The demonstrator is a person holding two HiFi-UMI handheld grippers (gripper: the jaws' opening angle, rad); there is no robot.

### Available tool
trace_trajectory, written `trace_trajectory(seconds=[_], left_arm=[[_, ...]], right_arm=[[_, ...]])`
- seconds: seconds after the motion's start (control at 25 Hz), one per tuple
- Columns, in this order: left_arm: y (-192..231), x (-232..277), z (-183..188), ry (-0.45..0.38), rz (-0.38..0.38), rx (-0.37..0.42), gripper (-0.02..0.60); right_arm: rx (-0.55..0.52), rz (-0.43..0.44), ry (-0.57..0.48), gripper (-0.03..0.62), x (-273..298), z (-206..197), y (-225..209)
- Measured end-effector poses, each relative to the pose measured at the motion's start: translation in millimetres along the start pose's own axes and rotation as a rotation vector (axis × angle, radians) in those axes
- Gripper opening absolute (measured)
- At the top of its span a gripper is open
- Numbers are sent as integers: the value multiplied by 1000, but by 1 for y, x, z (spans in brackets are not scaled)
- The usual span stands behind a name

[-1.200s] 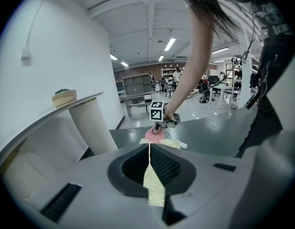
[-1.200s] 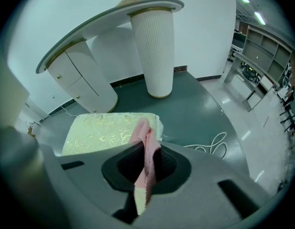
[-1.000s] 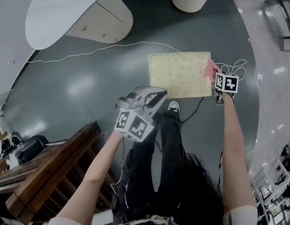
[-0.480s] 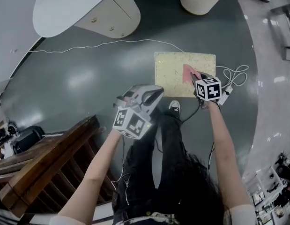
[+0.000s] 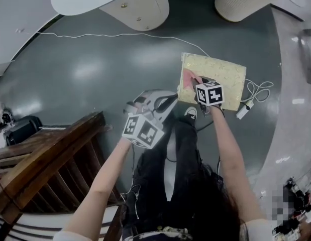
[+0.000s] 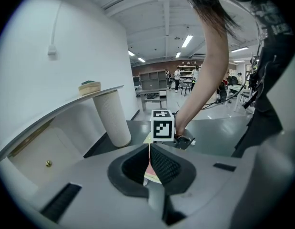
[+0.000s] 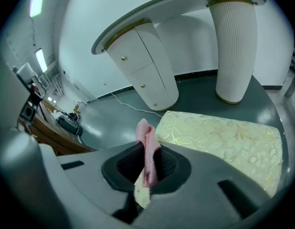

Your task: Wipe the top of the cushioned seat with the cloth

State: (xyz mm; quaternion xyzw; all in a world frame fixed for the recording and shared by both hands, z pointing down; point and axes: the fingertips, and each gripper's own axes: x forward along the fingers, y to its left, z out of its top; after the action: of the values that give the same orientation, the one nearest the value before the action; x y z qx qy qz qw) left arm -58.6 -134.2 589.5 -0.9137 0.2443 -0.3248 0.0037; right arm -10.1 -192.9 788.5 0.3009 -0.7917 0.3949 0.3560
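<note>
The cloth [image 5: 187, 77], a pink one, was pinched between the jaws of the right gripper [image 5: 193, 83] at the left end of the cushioned seat [image 5: 223, 73], by the corner nearer the person. In the right gripper view the cloth [image 7: 147, 149] stood as a narrow bunched fold whose long axis ran along the jaws. Its top stuck out past the tips of the right gripper [image 7: 146, 165], and its lower part was squeezed between the dark pads. The cushioned seat [image 7: 223, 138], cream with a pale gold leaf pattern, lay flat on the dark grey floor [image 5: 95, 79]. In the head view its long axis ran left to right, dipping slightly toward the right, and from the right gripper it stretched ahead and to the right of the cloth. The left gripper [image 5: 164, 103] hung above the floor, left of the seat and nearer the person, apart from both seat and cloth. In its own view the left gripper [image 6: 150, 162] had its jaws drawn together to a thin slit with nothing between them, aimed toward the right gripper's marker cube [image 6: 162, 124]. A white cable [image 5: 120, 35] trailed across the floor beyond the seat, and a white fluted pillar [image 7: 233, 46] and a white cabinet [image 7: 147, 66] stood behind it.
</note>
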Motion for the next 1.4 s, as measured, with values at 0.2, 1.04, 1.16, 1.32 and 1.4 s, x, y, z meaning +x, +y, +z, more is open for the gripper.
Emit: trace_trajectory(seconds=[0.2, 1.04, 1.16, 1.32, 1.4], left_arm=[[7, -13, -9, -1, 22, -18, 8], [-14, 20, 21, -27, -72, 39, 8], [-24, 32, 34, -37, -98, 56, 8], [-36, 48, 47, -38, -131, 80, 8], [-40, 56, 55, -39, -143, 88, 8]], right_arm=[[6, 4, 42, 15, 23, -3, 11], [182, -183, 39, 14, -38, -53, -97], [211, -221, 37, 14, -59, -68, -121], [248, -262, 35, 14, -82, -87, -152], [261, -280, 33, 15, -95, -95, -168]])
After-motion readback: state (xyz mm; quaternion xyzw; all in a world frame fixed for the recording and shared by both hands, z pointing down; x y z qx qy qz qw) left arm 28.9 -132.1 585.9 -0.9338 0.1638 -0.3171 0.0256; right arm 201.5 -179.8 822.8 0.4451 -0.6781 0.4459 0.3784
